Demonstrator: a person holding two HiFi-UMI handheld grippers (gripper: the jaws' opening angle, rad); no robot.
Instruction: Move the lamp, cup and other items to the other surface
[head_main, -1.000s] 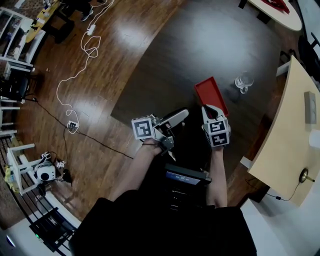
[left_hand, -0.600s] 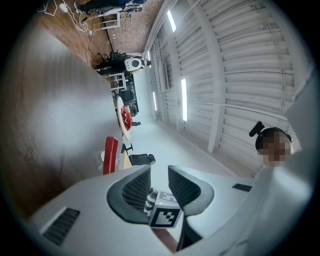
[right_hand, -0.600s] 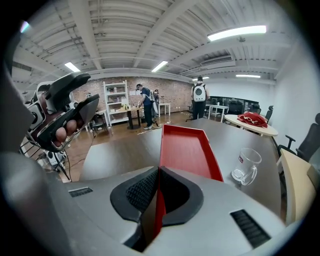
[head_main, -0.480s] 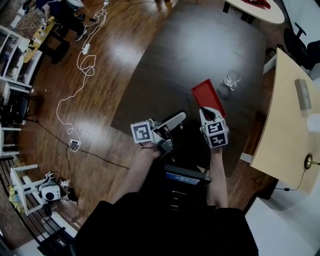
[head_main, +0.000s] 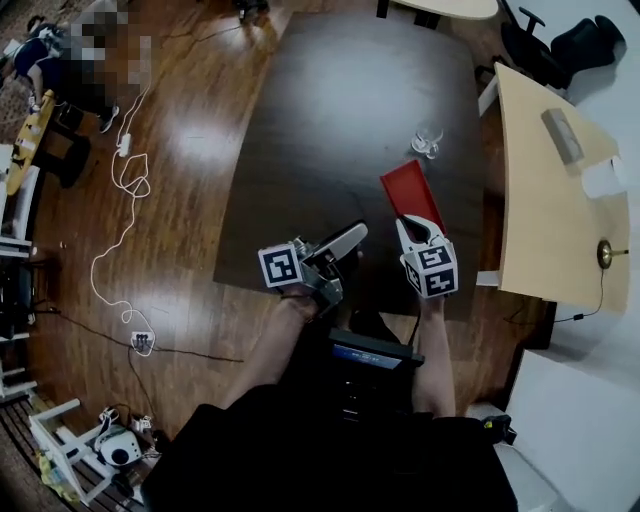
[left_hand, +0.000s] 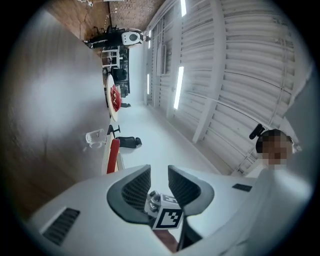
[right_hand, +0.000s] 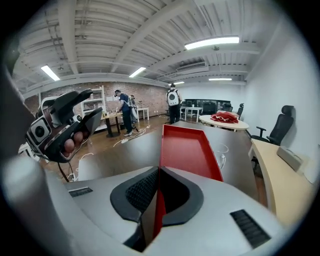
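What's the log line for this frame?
right tool: shut on red tray edge | left tool: open, empty | glass cup: on dark table

Left gripper (head_main: 356, 236), fingers apart, level beside right gripper (head_main: 411, 223), fingers pinched shut.

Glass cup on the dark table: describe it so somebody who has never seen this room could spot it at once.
Start at the big dark table on the wooden floor. Near its right edge in the head view, just past the far end of the red tray held by the right gripper, stands a small glass cup. It alone is see-through, and it stands apart from the tray.
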